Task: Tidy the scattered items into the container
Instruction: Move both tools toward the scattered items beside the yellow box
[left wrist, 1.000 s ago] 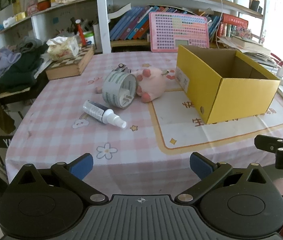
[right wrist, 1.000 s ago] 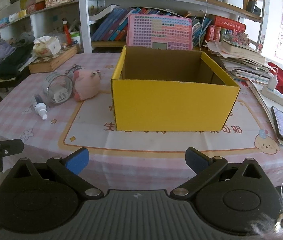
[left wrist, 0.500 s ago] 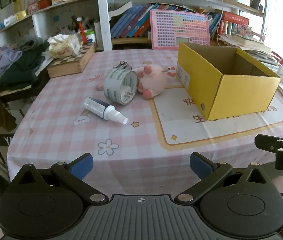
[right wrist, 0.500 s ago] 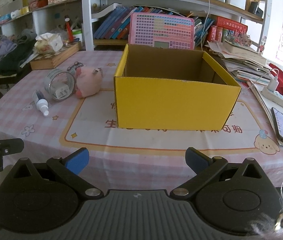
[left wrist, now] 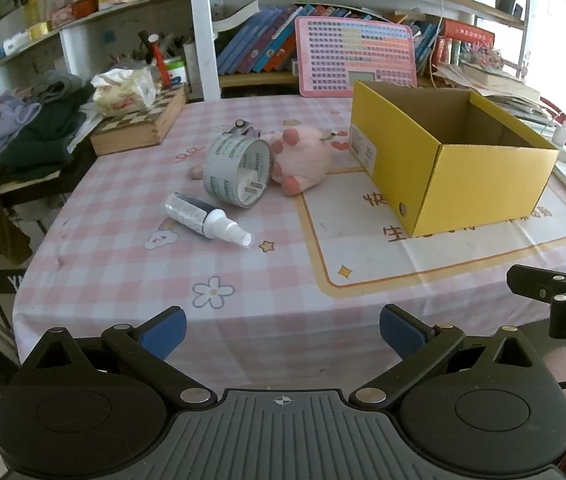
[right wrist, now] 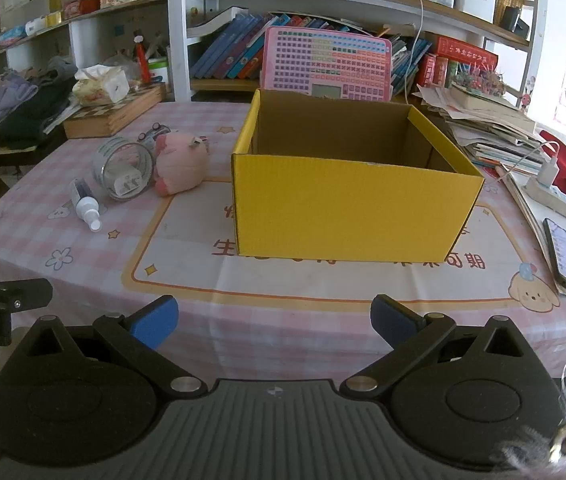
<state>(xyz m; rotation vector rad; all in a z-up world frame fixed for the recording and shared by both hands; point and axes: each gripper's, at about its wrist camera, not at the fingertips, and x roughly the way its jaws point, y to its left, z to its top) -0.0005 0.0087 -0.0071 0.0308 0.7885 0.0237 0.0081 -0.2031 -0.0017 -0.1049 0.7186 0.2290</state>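
Observation:
An open yellow cardboard box (left wrist: pixel 449 160) (right wrist: pixel 347 208) stands on the pink checked tablecloth; what I can see of its inside is bare. To its left lie a pink plush toy (left wrist: pixel 303 154) (right wrist: pixel 181 160), a grey tape roll (left wrist: pixel 237 170) (right wrist: pixel 125 168) with a white charger plug inside it, and a small spray bottle (left wrist: pixel 205 220) (right wrist: pixel 85 202). A small toy car (left wrist: pixel 243 128) (right wrist: pixel 151 134) sits behind the roll. My left gripper (left wrist: pixel 283 330) is open and holds nothing, short of the table's front edge. My right gripper (right wrist: pixel 275 320) is also open, facing the box.
A chessboard box (left wrist: pixel 139 124) with a tissue pack sits at the back left. A pink keyboard toy (left wrist: pixel 357 58) leans on the bookshelf. A phone (right wrist: pixel 565 256), power strip (right wrist: pixel 555 200) and paper stacks (right wrist: pixel 487 136) lie right of the box. Clothes (left wrist: pixel 23 132) are heaped at far left.
Both grippers have pulled back slightly from the table, so the box and items look a little farther away. Neither gripper's opening has changed, and nothing on the table has moved.

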